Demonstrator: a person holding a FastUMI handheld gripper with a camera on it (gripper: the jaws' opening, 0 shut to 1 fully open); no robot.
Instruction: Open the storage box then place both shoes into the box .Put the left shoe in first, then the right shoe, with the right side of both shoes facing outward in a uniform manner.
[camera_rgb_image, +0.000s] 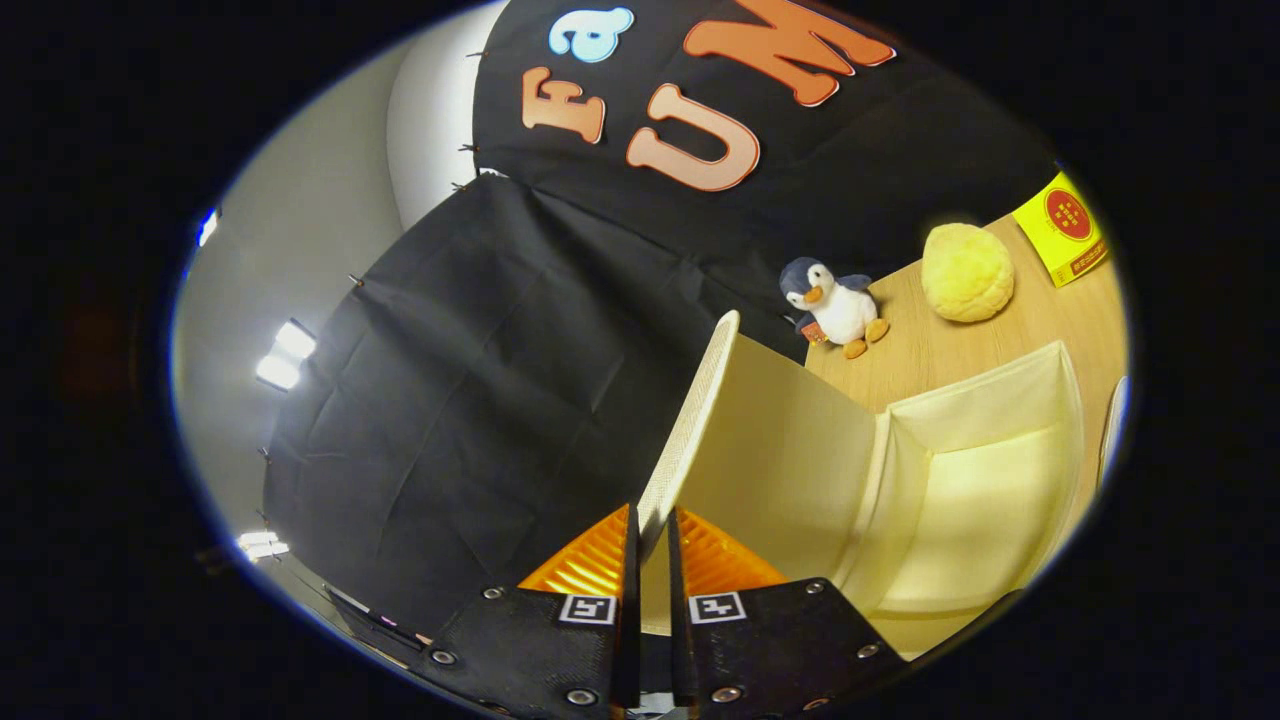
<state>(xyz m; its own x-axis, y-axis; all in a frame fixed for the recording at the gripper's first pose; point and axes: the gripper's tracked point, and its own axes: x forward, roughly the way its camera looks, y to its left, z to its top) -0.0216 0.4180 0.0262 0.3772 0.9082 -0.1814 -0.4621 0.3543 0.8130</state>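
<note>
The hand-held gripper (650, 530) is pinching the edge of the box lid (690, 420), its two orange fingers (590, 560) clenched on either side of the thin panel, most likely to swing the lid up and back so the box (980, 480) is left clear for the shoes. The lid is standing nearly upright, hinged along the box's near side, just left of the cavity. The box itself is lying open on the tabletop (930, 350), and what is showing of its cream inside is holding nothing. Beyond the box, a toy penguin (835, 305) is sitting near the black cloth wall; right of it, also beyond the box, a yellow plush ball (966, 272) and a yellow card (1065, 230) are resting.
</note>
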